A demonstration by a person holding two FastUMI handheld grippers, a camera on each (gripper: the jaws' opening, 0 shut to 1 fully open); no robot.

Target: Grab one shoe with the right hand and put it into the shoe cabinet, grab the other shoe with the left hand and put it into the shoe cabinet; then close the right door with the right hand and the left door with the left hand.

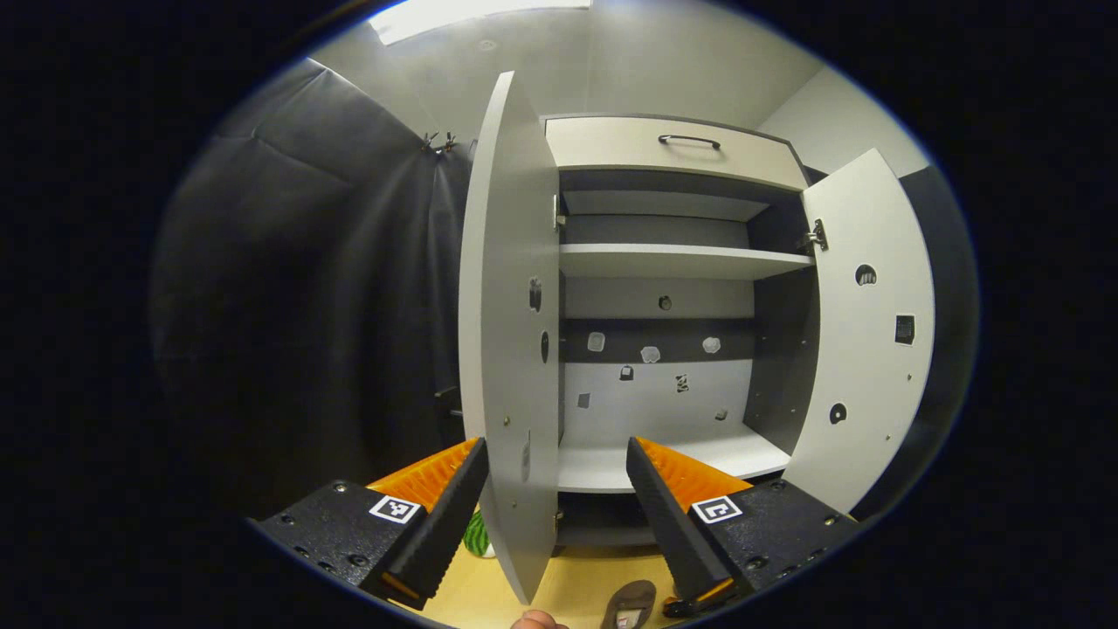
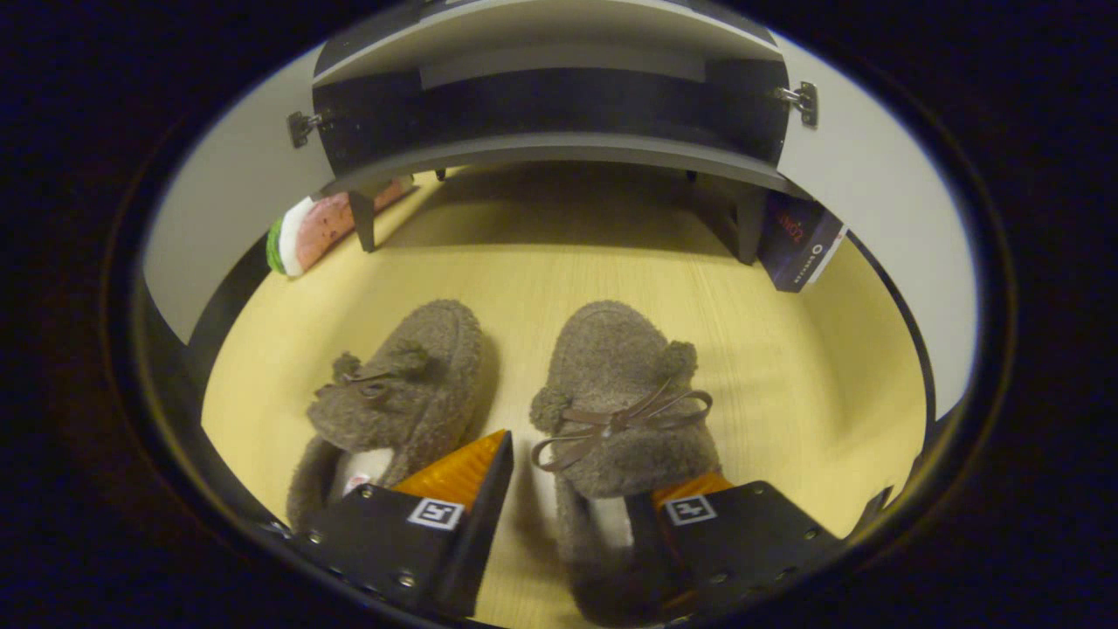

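Note:
Two fuzzy brown slippers lie side by side on the yellow wooden floor in the right gripper view, toes towards the shoe cabinet [image 2: 559,150]. My right gripper [image 2: 601,459] is open low over the right-hand slipper [image 2: 611,384]. One finger is in the gap between the slippers and the other is at that slipper's far rim, partly hidden by its fluff. The left-hand slipper [image 2: 397,384] lies untouched. My left gripper [image 1: 555,459] hangs open and empty in front of the shoe cabinet [image 1: 664,262], whose left door [image 1: 507,332] and right door [image 1: 865,332] stand open.
A watermelon-patterned cushion [image 2: 319,227] leans by the cabinet's left leg and a dark box [image 2: 799,231] by its right leg. The cabinet has a drawer with a handle [image 1: 690,140] on top and bare shelves [image 1: 672,260]. A slipper sole [image 1: 629,603] and a fingertip [image 1: 537,620] show at the bottom.

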